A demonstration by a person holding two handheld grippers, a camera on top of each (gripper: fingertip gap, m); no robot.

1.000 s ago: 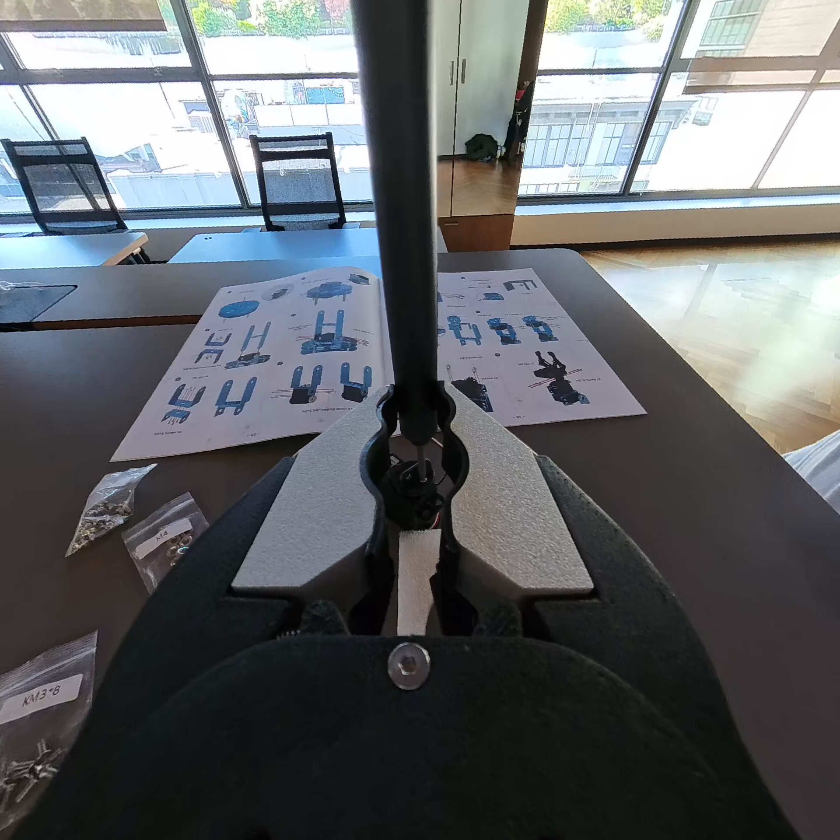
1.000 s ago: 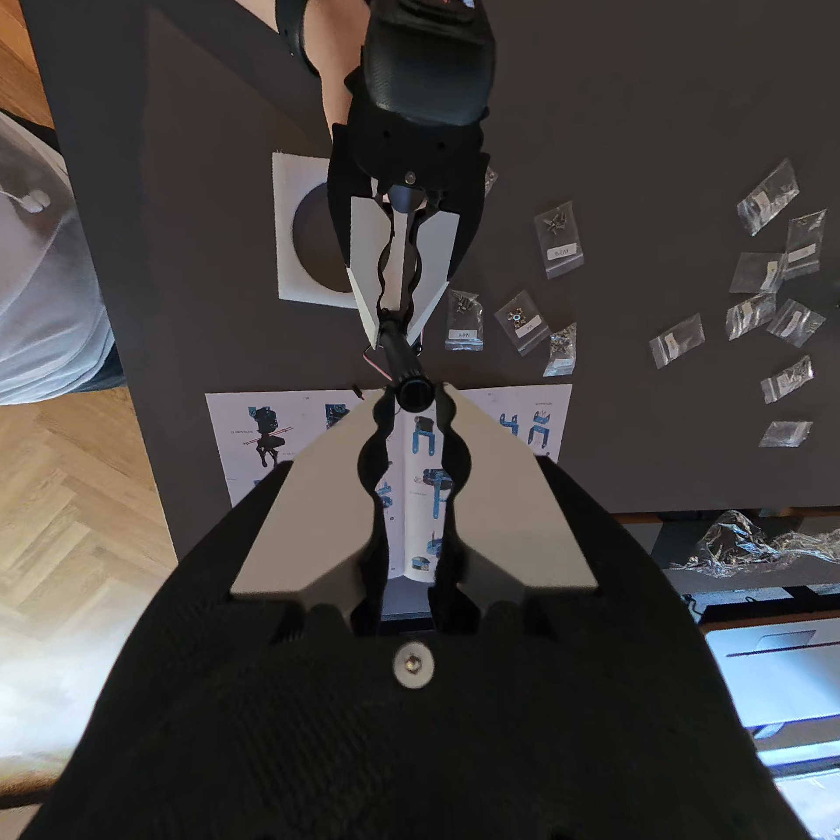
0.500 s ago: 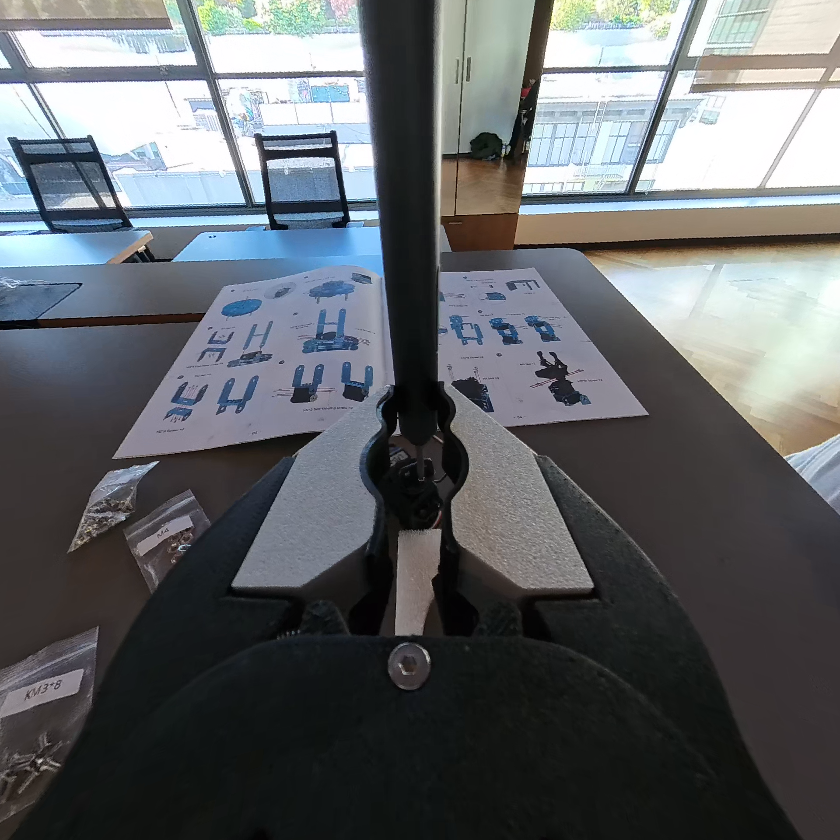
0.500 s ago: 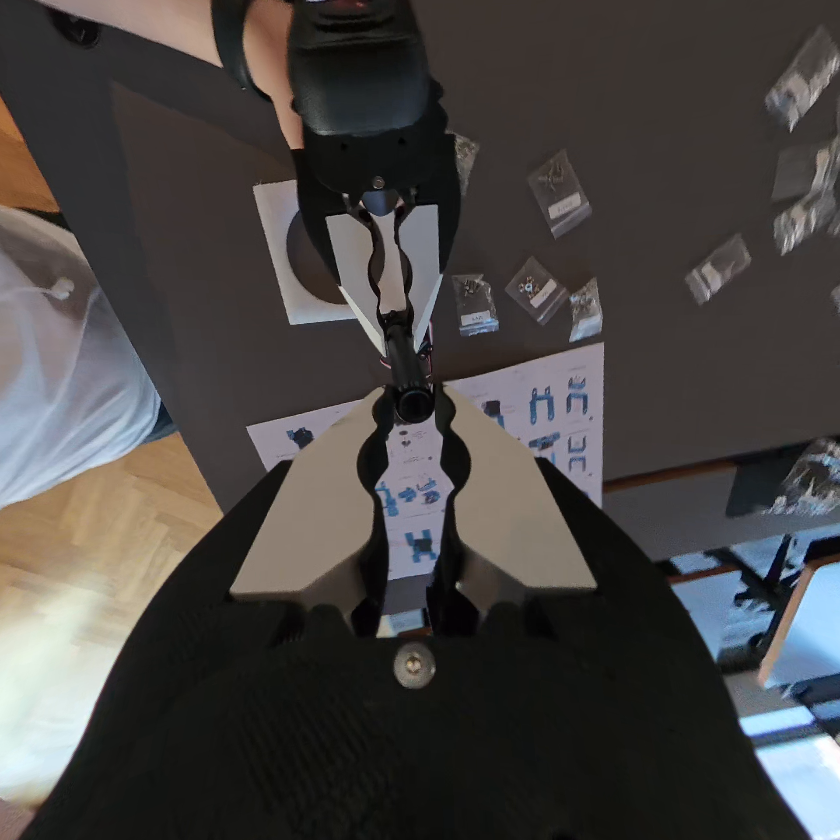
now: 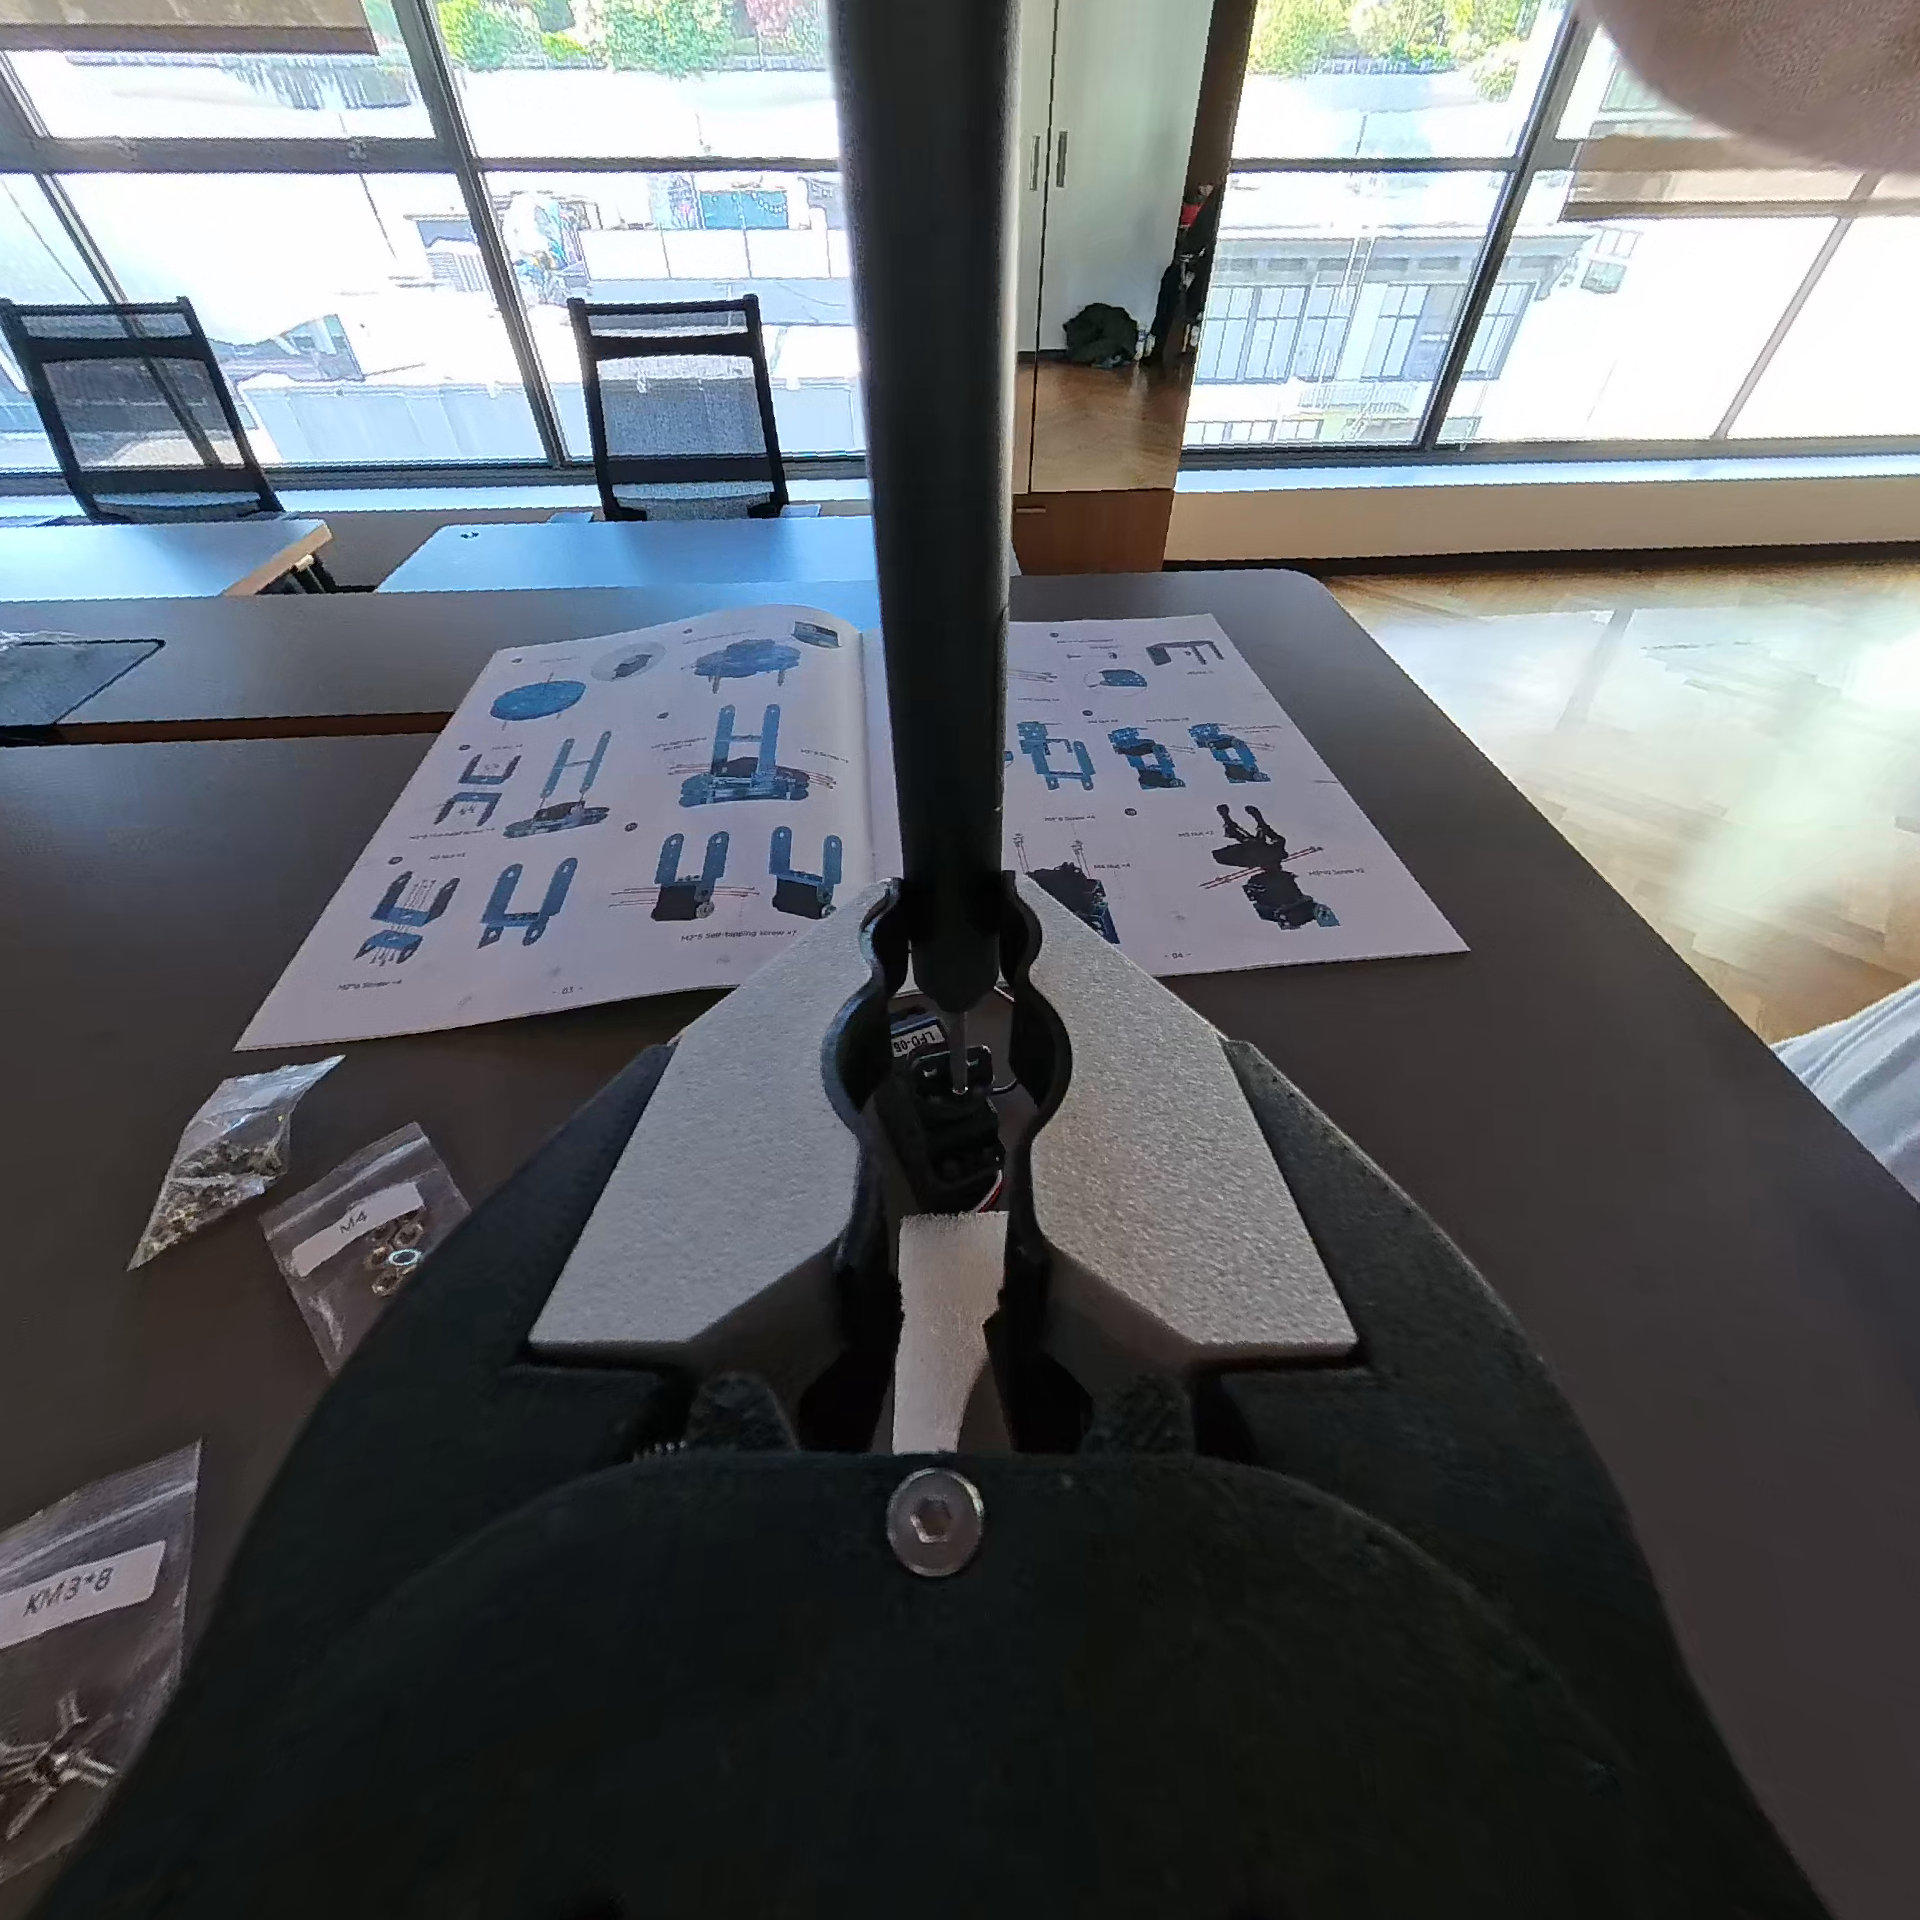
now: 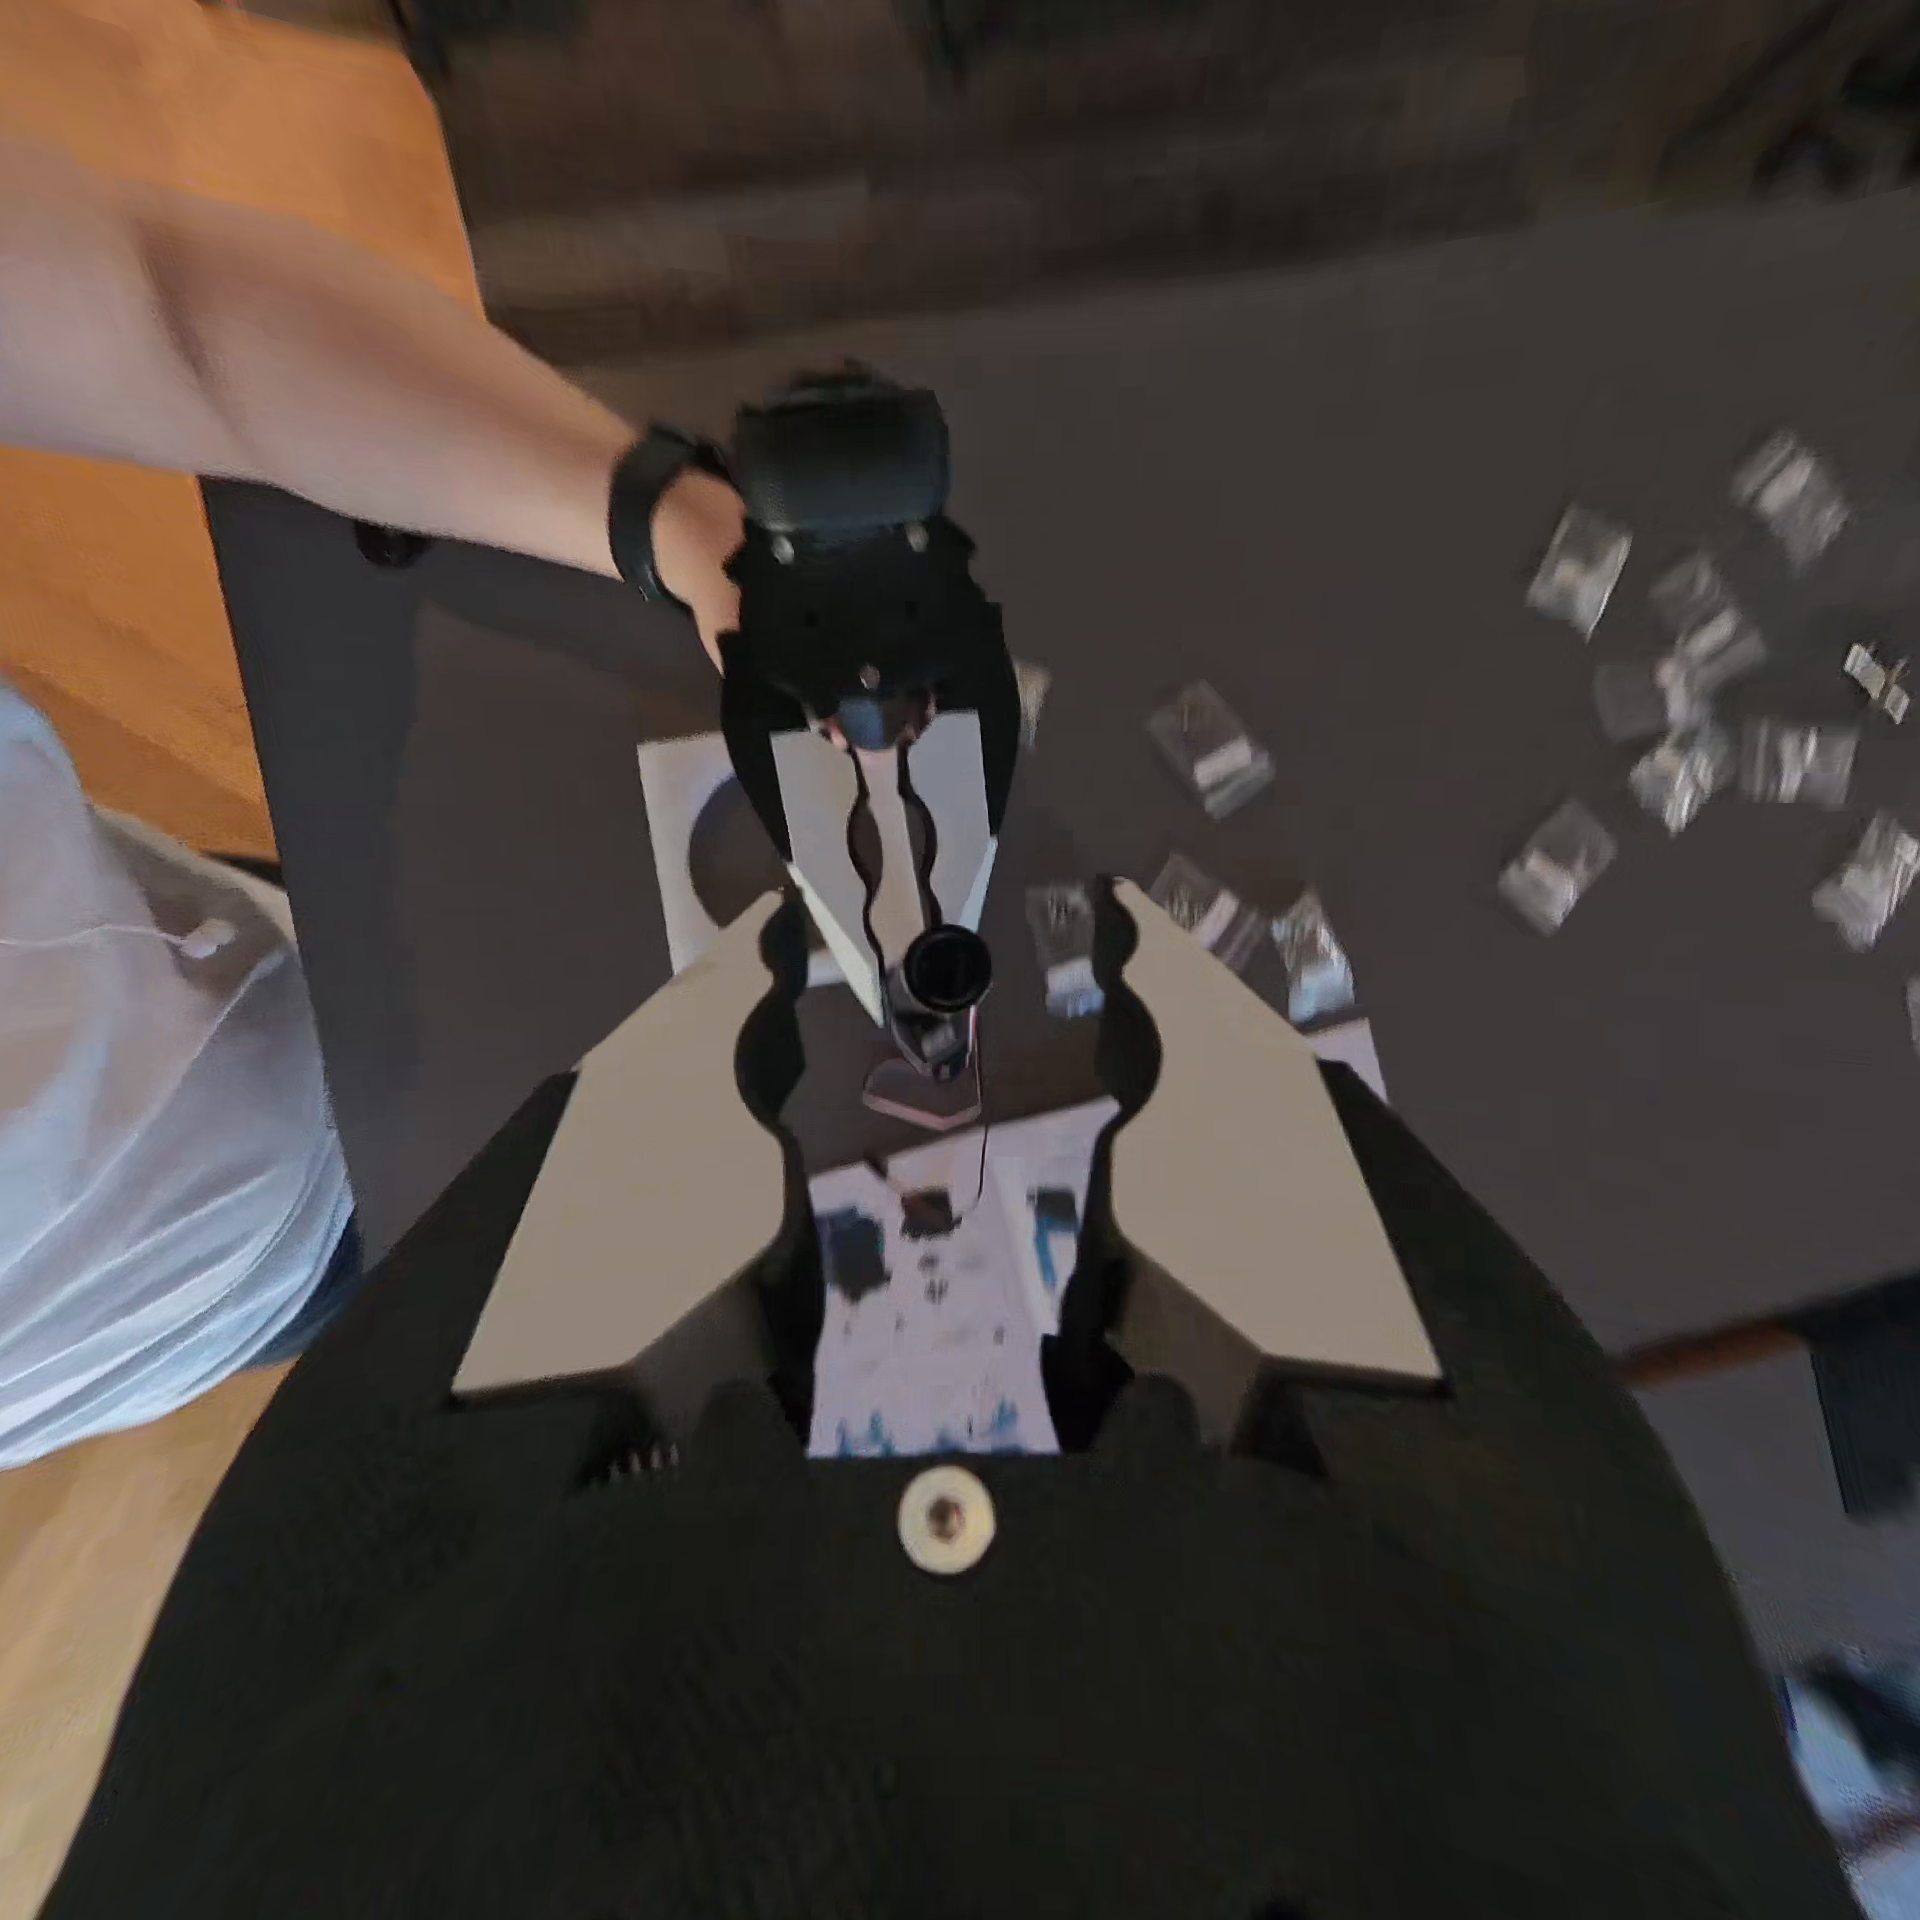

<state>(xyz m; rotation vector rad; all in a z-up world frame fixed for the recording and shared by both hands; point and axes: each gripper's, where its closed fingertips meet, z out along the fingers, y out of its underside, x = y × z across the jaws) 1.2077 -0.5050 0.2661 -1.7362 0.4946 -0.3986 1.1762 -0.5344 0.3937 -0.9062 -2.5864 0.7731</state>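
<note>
Now the left tool (image 5: 951,925) clamps a screwdriver (image 5: 930,468); right tool (image 6: 948,925) gapes empty.

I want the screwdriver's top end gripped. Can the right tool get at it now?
Probably yes: the right tool is open directly above the screwdriver, with nothing between them; the left tool clamps it lower down.

Dark table, pale papers, black tools

The table (image 5: 1558,1195) is dark brown; the booklet (image 5: 665,810) is white with blue and black drawings. The left gripper (image 5: 951,914) has a black body with grey speckled fingers (image 5: 727,1164). The screwdriver (image 5: 935,416) is black. The floor (image 5: 1662,748) shows honey-brown herringbone wood.
</note>
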